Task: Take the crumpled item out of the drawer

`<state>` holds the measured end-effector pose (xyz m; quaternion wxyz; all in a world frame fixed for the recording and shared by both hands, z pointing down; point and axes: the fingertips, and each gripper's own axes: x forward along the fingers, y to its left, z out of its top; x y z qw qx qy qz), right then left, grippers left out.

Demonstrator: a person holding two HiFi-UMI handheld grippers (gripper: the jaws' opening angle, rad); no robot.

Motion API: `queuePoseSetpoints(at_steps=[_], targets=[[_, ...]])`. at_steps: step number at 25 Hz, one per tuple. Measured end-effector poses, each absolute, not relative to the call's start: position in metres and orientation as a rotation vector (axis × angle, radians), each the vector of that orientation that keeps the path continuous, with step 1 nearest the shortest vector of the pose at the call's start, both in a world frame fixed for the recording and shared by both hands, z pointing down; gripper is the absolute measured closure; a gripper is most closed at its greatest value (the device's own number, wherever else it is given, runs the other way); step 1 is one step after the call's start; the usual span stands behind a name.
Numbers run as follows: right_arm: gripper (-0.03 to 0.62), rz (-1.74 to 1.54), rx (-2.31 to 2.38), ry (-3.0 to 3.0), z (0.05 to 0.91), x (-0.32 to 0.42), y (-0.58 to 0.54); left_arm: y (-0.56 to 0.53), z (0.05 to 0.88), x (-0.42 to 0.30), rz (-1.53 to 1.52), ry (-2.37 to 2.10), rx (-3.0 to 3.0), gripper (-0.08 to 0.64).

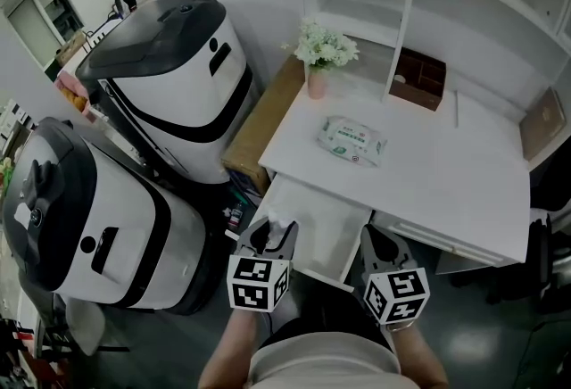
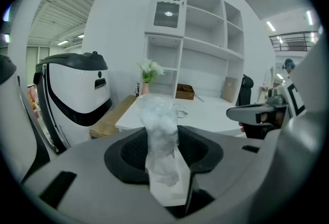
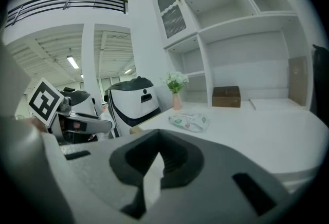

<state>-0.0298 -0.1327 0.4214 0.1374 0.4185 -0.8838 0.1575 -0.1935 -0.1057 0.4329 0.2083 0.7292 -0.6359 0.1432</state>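
The crumpled item [image 2: 160,133], a wad of clear white plastic, stands upright between the jaws of my left gripper [image 2: 165,169], which is shut on it. In the head view the same wad [image 1: 275,225] shows at the left gripper's [image 1: 269,237] tips, over the front left corner of the open white drawer [image 1: 326,222]. My right gripper [image 1: 379,243] hovers beside the drawer's front right corner. Its jaws [image 3: 150,179] look shut with nothing between them.
On the white desk [image 1: 446,182] lie a wet-wipe pack [image 1: 352,139], a pink vase of flowers [image 1: 318,57] and a brown box [image 1: 419,78] under the shelves. A cardboard box [image 1: 268,115] and two large white-and-black machines [image 1: 178,75] [image 1: 85,218] stand to the left.
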Motion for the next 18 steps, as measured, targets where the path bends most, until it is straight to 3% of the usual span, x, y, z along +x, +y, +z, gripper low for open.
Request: queuePoseSetpoints(at_steps=[18], targets=[[0.591,0.420,1.197,-2.555,0.417,-0.040,-0.122,-0.089,0.421,-0.211,0.328,-1.806,2.007,0.400]])
